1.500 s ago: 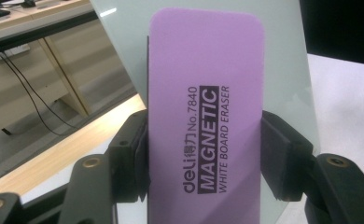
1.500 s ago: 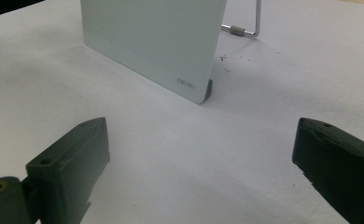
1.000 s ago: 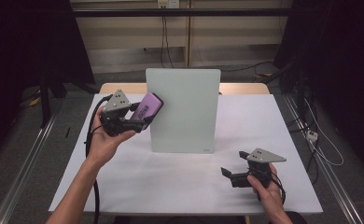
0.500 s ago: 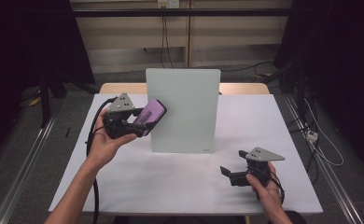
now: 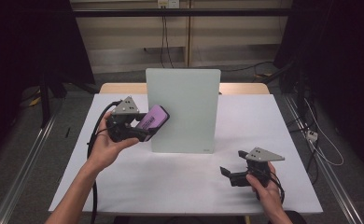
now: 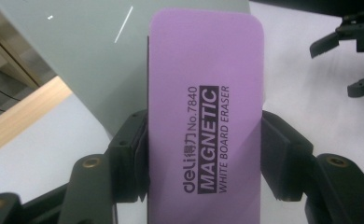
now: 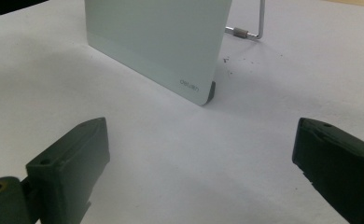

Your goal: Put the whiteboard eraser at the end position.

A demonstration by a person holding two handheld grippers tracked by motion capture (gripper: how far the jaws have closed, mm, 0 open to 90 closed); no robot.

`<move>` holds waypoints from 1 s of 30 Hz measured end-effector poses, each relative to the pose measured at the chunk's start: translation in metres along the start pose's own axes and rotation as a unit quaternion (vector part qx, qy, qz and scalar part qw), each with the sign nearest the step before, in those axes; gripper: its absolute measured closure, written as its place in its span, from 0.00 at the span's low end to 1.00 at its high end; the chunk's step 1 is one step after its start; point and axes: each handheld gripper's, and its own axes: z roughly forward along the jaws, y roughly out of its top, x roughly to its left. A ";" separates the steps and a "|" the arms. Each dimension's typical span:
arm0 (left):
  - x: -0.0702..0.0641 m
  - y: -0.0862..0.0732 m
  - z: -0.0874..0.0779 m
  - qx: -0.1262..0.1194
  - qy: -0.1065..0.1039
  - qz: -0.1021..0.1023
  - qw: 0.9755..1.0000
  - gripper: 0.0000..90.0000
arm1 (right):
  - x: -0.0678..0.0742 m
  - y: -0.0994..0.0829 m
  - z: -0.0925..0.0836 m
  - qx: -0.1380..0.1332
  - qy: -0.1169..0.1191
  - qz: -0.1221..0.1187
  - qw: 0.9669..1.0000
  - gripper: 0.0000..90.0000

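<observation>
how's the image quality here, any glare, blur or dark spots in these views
High view: the room's sides are dark, while the white table is evenly lit and the board casts a soft shadow at its foot. Left gripper view: the purple eraser is sharp enough to read its print, and a thin bright streak glares on the board behind it. Right gripper view: the near black jaws look soft, the board's corner logo crisp.

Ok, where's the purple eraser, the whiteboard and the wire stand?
purple eraser (image 6: 203,93), left gripper view, its printed face
whiteboard (image 5: 185,107), high view, middle of its front
wire stand (image 7: 261,21), right gripper view, its upright rod
</observation>
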 end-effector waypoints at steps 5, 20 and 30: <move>-0.008 0.002 0.005 0.012 -0.018 0.009 1.000 0.45 | 0.000 0.000 0.000 -0.001 0.001 -0.003 1.000 0.04; -0.020 0.003 0.019 0.034 -0.041 0.019 0.998 0.45 | 0.000 0.000 0.000 -0.001 0.005 -0.007 1.000 0.04; -0.033 0.005 0.033 0.061 -0.060 0.032 0.996 0.45 | 0.000 0.000 0.001 -0.002 0.011 -0.004 1.000 0.04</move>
